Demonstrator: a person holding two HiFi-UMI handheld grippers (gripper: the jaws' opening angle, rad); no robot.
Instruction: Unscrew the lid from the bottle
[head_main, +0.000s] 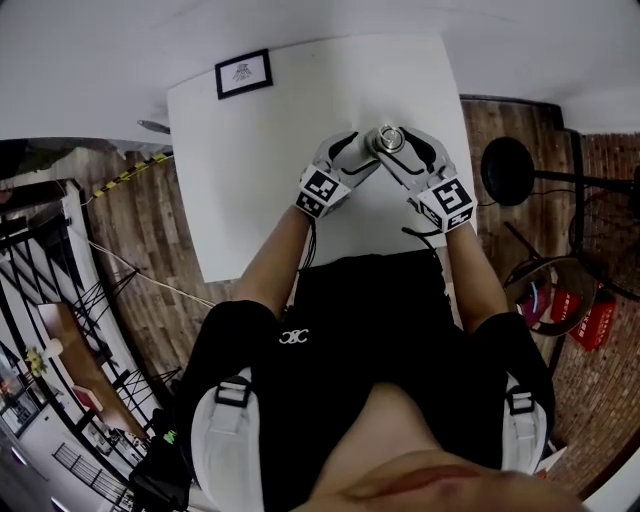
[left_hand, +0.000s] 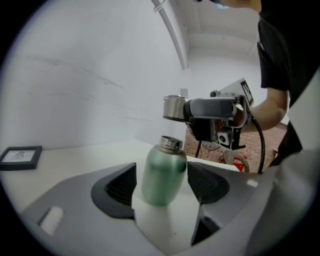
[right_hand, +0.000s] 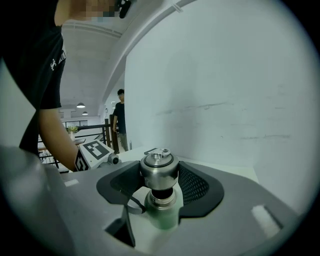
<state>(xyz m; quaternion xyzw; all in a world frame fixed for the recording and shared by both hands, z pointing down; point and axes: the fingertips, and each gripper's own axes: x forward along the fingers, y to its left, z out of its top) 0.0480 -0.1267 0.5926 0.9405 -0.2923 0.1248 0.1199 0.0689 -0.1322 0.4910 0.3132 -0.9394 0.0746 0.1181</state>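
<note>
So right now your left gripper (left_hand: 162, 186) has its jaws clamped on the green body of the bottle (left_hand: 161, 167). The bottle stands on the white desk (head_main: 260, 180), in the right half, closer to the right edge than the left, and about midway between the near and far edges.

Your right gripper (right_hand: 159, 176) has its jaws closed on the steel lid (right_hand: 159, 169), one pad on each side of it. The lid is already off the threads. In the left gripper view it hangs in the air, clear of the bare metal neck (left_hand: 171, 143) and a bit above it. In the right gripper view there's a dark gap between the lid's underside and the neck, with the lid pretty much straight over the opening.

From the head view the two grippers meet nose to nose over the bottle, marker cubes pointing back at you.

Other stuff: a small black picture frame (head_main: 243, 73) lies at the desk's far left corner, well apart from everything. A person (right_hand: 119, 117) stands way off in the background of the right gripper view.
</note>
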